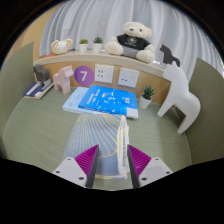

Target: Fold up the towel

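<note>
A pale blue-grey striped towel lies on the green-grey table, running from just ahead of my fingers back between them. Its white-edged side looks lifted or folded over, close to the right finger. My gripper is open, its magenta pads wide apart with the towel's near end between them. The left pad is over the towel's left part and the right pad is beside its white edge. Neither pad visibly presses on the cloth.
Beyond the towel lies a blue printed book. A white horse figure stands at the right, with a small potted plant beside it. At the back, a shelf holds a teddy bear, with a purple "7" block below it.
</note>
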